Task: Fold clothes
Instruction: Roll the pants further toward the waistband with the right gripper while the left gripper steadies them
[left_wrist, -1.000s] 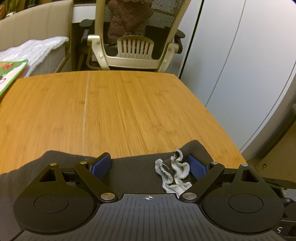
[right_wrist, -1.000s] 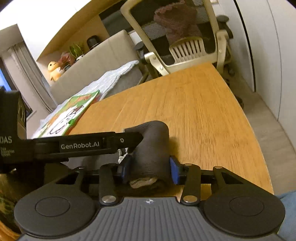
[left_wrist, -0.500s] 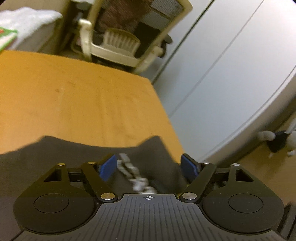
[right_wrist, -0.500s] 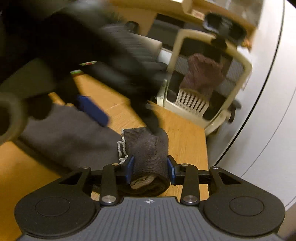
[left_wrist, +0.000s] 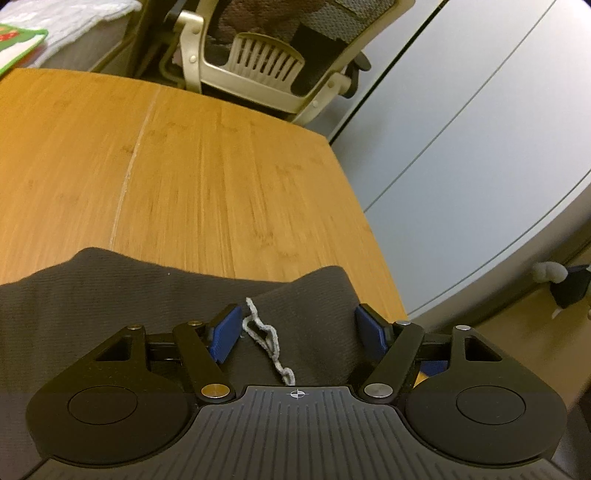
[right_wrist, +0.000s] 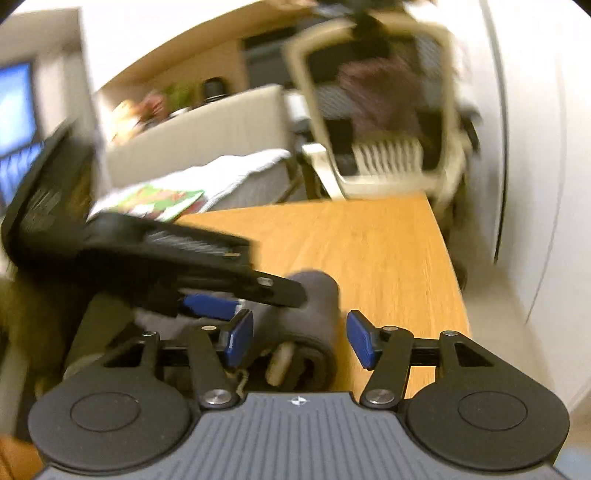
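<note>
A dark grey garment (left_wrist: 110, 291) lies on the wooden table (left_wrist: 221, 166) near its right edge, with a pale drawstring (left_wrist: 264, 338) on top. My left gripper (left_wrist: 299, 330) is open, its blue pads on either side of the cloth and string. In the blurred right wrist view, a rolled fold of the garment (right_wrist: 306, 317) lies between the spread pads of my right gripper (right_wrist: 299, 339), which is open. The right pad stands clear of the cloth. The left gripper's body (right_wrist: 147, 254) crosses just ahead on the left.
A beige mesh office chair (left_wrist: 266, 62) stands at the table's far end. A green picture book (left_wrist: 18, 48) and a white towel (left_wrist: 74, 18) lie at the far left. The table's right edge (left_wrist: 369, 229) drops to the floor by a white cabinet (left_wrist: 480, 129).
My right gripper has opened and let go of the rolled fold of the garment. Both grippers have swung quickly. The left gripper stays open over the cloth and drawstring.
</note>
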